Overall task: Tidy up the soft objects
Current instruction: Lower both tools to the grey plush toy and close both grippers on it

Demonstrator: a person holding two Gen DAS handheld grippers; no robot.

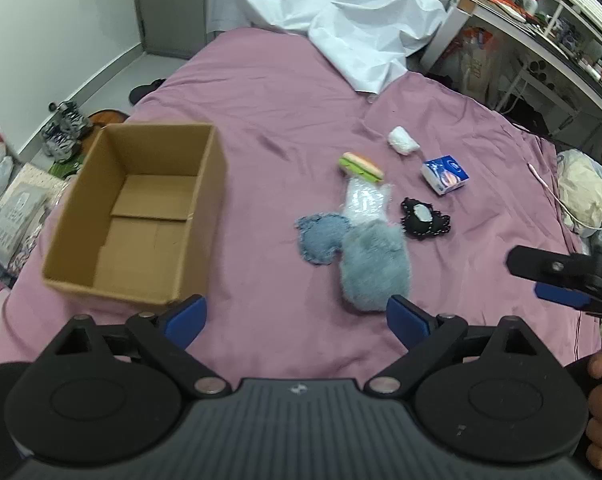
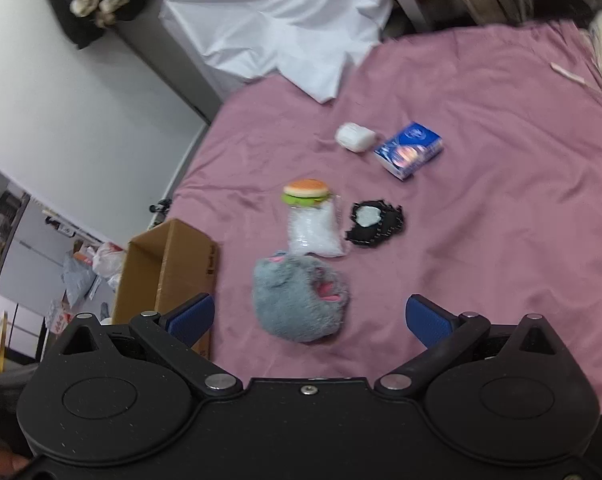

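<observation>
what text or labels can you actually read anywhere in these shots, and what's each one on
No text can be read in either view.
Blue tissue pack: printed graphics, lettering too blurred to read.
Cardboard box: small dark mark on its side, too small and blurred to read.
Desk clutter: packaging labels too small to read.

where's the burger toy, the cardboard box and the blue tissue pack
burger toy (image 2: 305, 193), right wrist view, on the bun
cardboard box (image 1: 205, 208), left wrist view, on its right wall
blue tissue pack (image 2: 409, 149), right wrist view, on its top face
</observation>
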